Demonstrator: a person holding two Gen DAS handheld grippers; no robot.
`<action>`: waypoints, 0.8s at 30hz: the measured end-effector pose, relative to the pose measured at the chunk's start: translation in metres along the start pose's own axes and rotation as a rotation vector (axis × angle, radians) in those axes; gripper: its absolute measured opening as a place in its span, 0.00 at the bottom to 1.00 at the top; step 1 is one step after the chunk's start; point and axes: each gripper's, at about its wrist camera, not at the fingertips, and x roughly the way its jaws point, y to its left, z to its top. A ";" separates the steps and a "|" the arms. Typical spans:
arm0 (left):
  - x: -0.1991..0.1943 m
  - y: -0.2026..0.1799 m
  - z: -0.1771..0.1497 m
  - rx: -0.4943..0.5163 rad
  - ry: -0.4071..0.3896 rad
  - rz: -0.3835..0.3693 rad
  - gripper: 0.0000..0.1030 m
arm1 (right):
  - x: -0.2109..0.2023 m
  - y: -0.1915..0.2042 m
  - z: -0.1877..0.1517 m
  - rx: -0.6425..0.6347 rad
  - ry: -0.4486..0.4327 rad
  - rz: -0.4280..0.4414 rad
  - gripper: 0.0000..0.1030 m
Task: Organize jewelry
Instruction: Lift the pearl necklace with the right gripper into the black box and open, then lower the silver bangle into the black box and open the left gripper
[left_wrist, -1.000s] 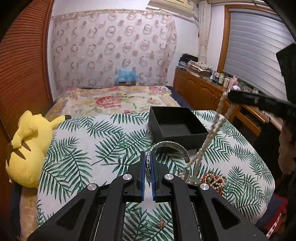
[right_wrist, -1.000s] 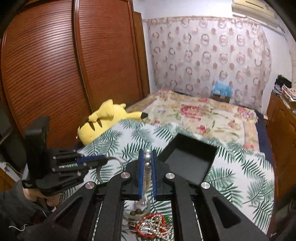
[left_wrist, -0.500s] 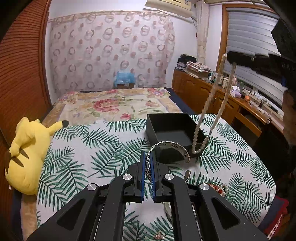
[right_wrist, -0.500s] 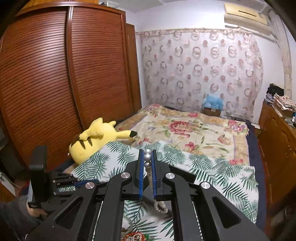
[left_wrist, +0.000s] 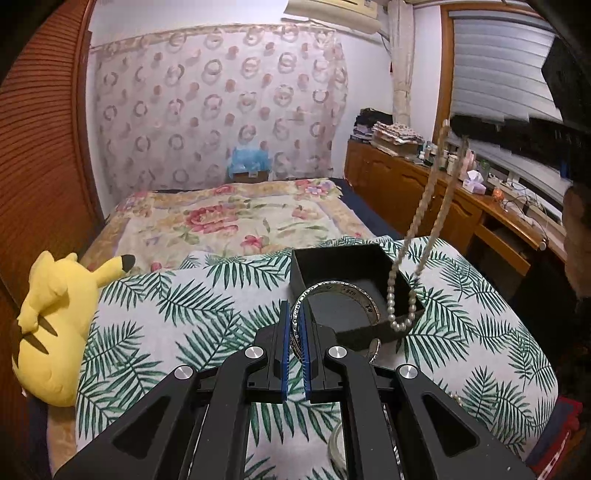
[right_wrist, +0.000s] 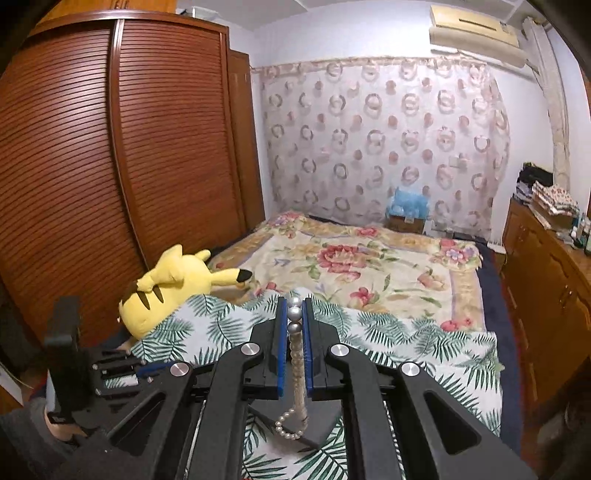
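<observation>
At lower centre of the left wrist view, an engraved silver metal bangle (left_wrist: 334, 295) is clamped between the left gripper (left_wrist: 294, 325)'s closed blue-padded jaws, over a square matte black box (left_wrist: 343, 266). Right of centre, a looped pearl bead necklace (left_wrist: 417, 236) is pinched tightly by the right gripper (right_wrist: 294, 317), its loop dangling over the box.

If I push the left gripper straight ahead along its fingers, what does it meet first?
Most likely the open black box: the left gripper, shut on the silver bangle, points at its near wall. The bangle's front would probably touch first, but depth is unclear.
</observation>
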 end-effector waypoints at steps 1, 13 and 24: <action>0.002 0.000 0.001 0.000 0.001 0.000 0.04 | 0.003 -0.001 -0.003 0.003 0.004 -0.006 0.09; 0.031 -0.012 0.015 0.026 0.026 0.001 0.04 | 0.049 -0.014 -0.043 0.044 0.119 -0.028 0.10; 0.079 -0.032 0.021 0.089 0.090 0.022 0.04 | 0.054 -0.036 -0.083 0.087 0.165 -0.049 0.37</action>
